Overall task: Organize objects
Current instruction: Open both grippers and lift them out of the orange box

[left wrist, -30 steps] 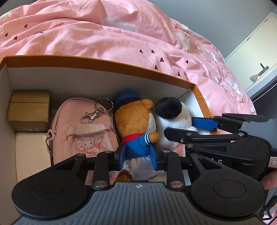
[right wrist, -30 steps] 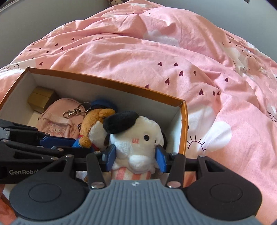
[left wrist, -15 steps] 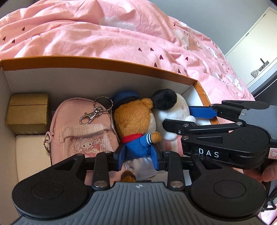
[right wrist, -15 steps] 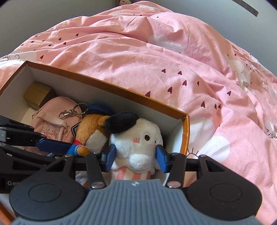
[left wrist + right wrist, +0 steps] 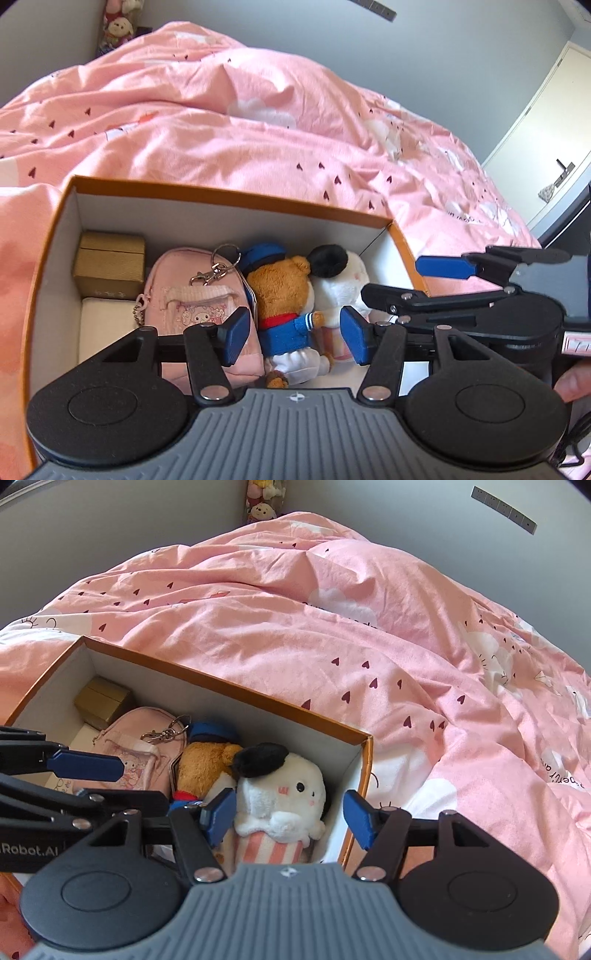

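Observation:
An orange-rimmed cardboard box [image 5: 229, 199] lies on the pink bed. Inside it, left to right, are a gold box [image 5: 109, 264], a white box [image 5: 105, 325], a pink mini backpack [image 5: 192, 295], a brown bear plush in blue [image 5: 286, 306] and a white plush with a black ear [image 5: 280, 794]. My left gripper [image 5: 293, 336] is open above the bear, its pads apart from it. My right gripper [image 5: 288, 818] is open above the white plush, holding nothing. The right gripper also shows in the left wrist view [image 5: 417, 284].
The crumpled pink duvet [image 5: 332, 627] with hearts surrounds the box. Stuffed toys [image 5: 262, 502] stand at the far wall. A white cupboard door [image 5: 554, 110] is at the right.
Both grippers have opened, letting go of the bear and the white plush, and have lifted back up from the box. Both plush toys now rest in the box.

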`<state>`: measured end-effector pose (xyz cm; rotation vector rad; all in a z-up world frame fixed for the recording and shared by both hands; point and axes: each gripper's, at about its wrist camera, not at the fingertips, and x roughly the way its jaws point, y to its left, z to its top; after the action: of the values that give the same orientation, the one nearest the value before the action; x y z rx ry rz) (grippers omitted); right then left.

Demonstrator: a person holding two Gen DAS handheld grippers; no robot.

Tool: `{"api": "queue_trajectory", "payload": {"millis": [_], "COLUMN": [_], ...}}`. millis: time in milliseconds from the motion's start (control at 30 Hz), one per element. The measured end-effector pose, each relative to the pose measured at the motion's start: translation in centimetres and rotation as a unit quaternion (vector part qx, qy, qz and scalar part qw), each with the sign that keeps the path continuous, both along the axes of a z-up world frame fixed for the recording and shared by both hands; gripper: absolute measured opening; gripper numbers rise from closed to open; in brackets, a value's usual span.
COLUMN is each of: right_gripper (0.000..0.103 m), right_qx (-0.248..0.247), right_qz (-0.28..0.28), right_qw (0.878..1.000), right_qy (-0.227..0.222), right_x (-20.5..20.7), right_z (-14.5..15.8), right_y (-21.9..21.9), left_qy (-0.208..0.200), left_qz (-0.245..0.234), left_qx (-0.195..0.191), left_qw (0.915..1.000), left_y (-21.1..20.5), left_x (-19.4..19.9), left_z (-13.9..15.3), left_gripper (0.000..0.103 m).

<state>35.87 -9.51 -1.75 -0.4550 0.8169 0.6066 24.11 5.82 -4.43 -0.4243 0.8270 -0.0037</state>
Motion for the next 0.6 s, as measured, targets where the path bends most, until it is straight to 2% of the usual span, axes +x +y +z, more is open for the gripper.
{"api": "queue_trajectory", "payload": {"millis": [233, 467, 600], "right_gripper": [0.069, 0.07, 0.07], "right_qx": [0.045, 0.104, 0.12], "right_qz": [-0.017, -0.032, -0.05], "right_qw": [0.998, 0.993, 0.991], "right_qy": [-0.039, -0.043, -0.04], "right_x": [-5.1, -10.6, -13.3], "right_z": [2.6, 4.1, 3.6], "right_y": [-2.6, -5.9, -7.6], "left_qy": [-0.031, -0.045, -0.038], "left_qz": [0.02, -0.022, -0.042], "left_qx": [0.009, 0.033, 0.026], "left_qw": [0.9993, 0.9982, 0.998], "left_y": [-0.5, -2.6, -3.5], "left_x": [-3.8, -8.2, -10.4], "left_z": [2.6, 3.7, 3.0], "left_gripper": [0.064, 0.064, 0.064]}}
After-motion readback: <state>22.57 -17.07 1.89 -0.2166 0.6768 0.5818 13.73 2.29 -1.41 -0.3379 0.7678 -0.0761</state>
